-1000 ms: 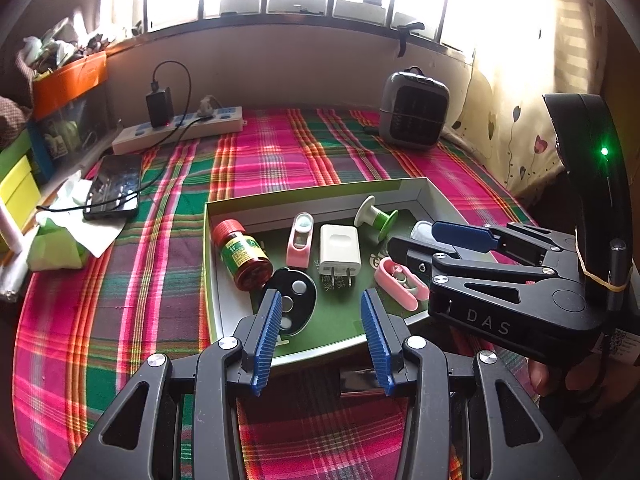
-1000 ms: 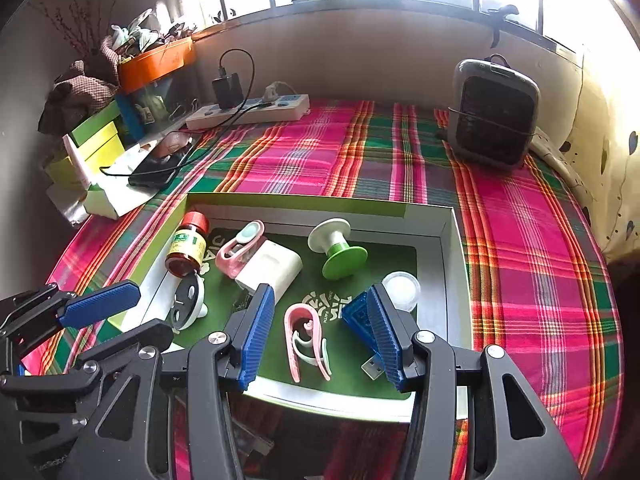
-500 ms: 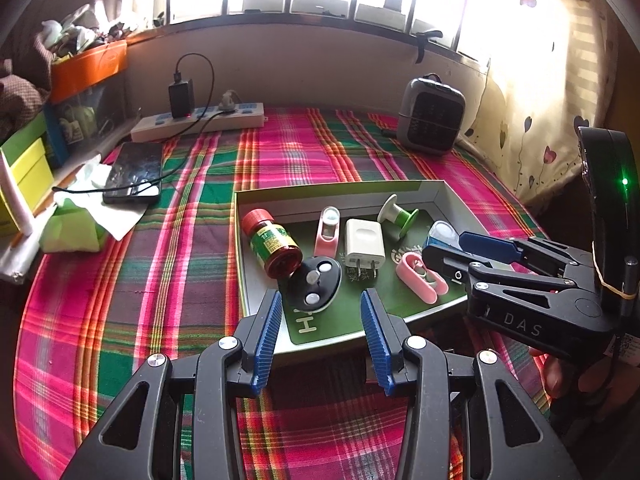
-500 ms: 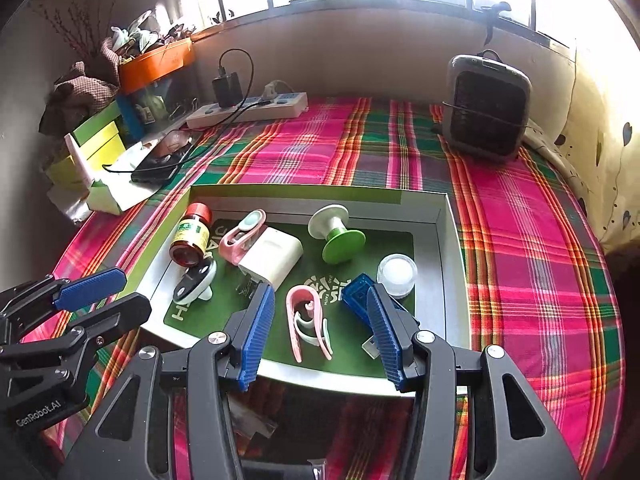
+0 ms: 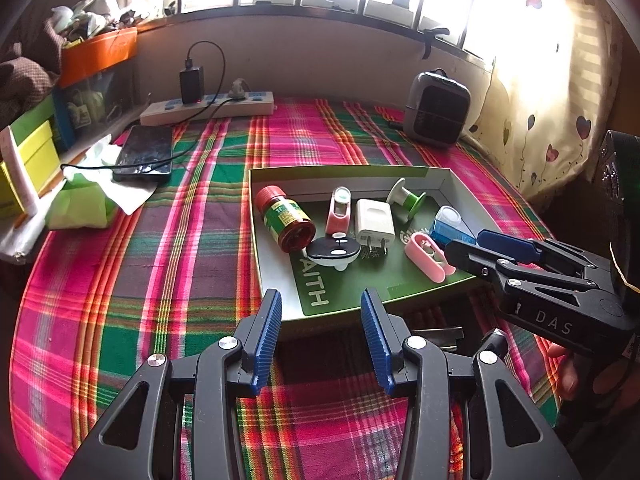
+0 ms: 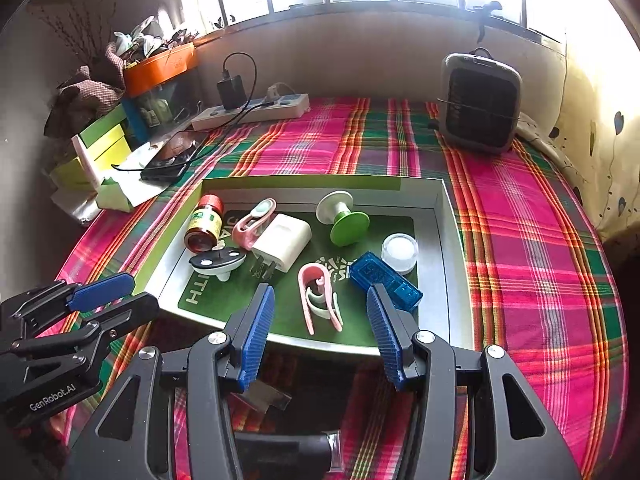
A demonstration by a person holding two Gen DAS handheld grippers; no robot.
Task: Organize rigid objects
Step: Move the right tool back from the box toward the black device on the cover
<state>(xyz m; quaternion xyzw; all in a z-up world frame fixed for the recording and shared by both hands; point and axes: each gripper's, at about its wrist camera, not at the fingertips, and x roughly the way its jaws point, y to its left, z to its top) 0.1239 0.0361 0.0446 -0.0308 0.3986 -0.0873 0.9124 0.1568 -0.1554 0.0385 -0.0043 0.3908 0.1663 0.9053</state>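
A green tray [image 5: 340,170] [image 6: 304,182] lies on the plaid cloth. In it are a red-capped bottle [image 5: 286,222] [image 6: 204,224], a white plug charger [image 5: 374,222] [image 6: 282,242], a green-and-white spool [image 5: 406,200] [image 6: 342,218], a black-and-white oval piece [image 5: 332,252] [image 6: 218,260], two pink clips [image 5: 339,210] [image 6: 320,296], a blue stick [image 6: 386,280] and a small white jar [image 6: 400,252]. My left gripper [image 5: 321,308] [image 6: 132,294] hangs open and empty before the tray's front left. My right gripper [image 6: 320,300] [image 5: 468,242] is open and empty over the front right edge.
A power strip [image 5: 208,108] with a charger and a phone [image 5: 144,158] lie at the back left, next to tissues and coloured boxes. A grey heater [image 5: 436,110] [image 6: 480,108] stands at the back right by a curtain. A hand holds the right gripper's handle.
Both grippers have drawn back from the tray, so it now sits farther off in both views. Both stayed open and empty; the objects in the tray have not moved.
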